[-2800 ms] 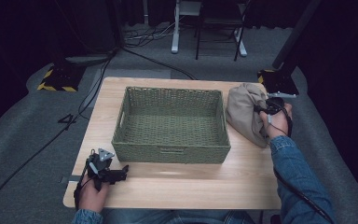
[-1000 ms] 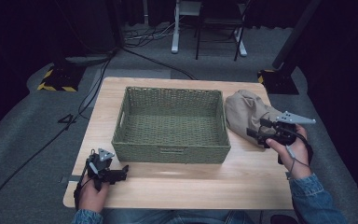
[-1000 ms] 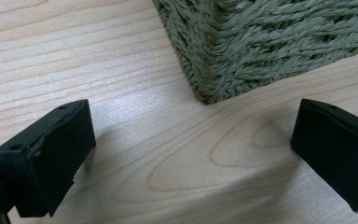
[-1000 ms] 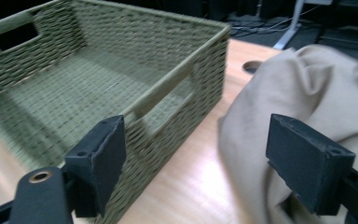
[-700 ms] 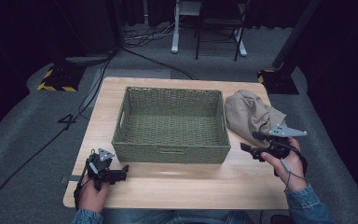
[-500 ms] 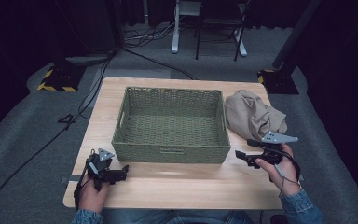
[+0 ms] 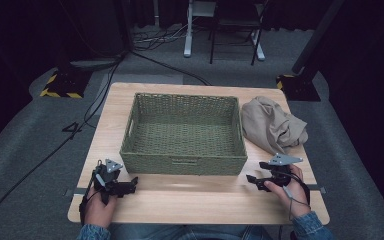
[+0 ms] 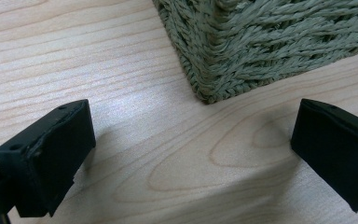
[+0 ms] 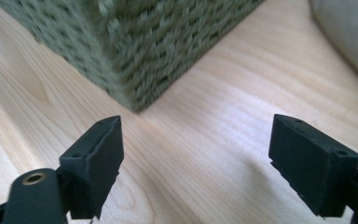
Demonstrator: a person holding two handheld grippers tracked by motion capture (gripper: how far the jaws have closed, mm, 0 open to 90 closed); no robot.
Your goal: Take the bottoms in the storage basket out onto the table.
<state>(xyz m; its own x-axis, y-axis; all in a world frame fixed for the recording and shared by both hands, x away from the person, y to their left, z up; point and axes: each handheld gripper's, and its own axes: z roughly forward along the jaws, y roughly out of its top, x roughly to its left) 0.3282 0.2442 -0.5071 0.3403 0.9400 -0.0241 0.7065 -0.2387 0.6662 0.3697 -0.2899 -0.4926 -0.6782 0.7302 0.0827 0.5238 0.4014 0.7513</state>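
Both my grippers, left [image 7: 130, 186] and right [image 7: 252, 180], hold their fingers spread at frame bottom, flanking the unlabelled green woven rectangular basket [image 7: 184, 131].

Table [image 7: 180, 200]: pale wood, visible grain, smooth with soft satin sheen. Basket [image 7: 183, 165]: woven olive-green fibre, twisted strands, rough and matt. Cloth [image 7: 272, 125]: beige fabric, soft, crumpled, matt. Left gripper [image 8: 191, 154] jaws: black plastic look, matt, slightly scuffed edges. Right gripper [image 9: 196, 158] jaws: same matt black; small brass-coloured metal ring near left jaw base. Floor [image 7: 25, 150]: grey carpet, matt.
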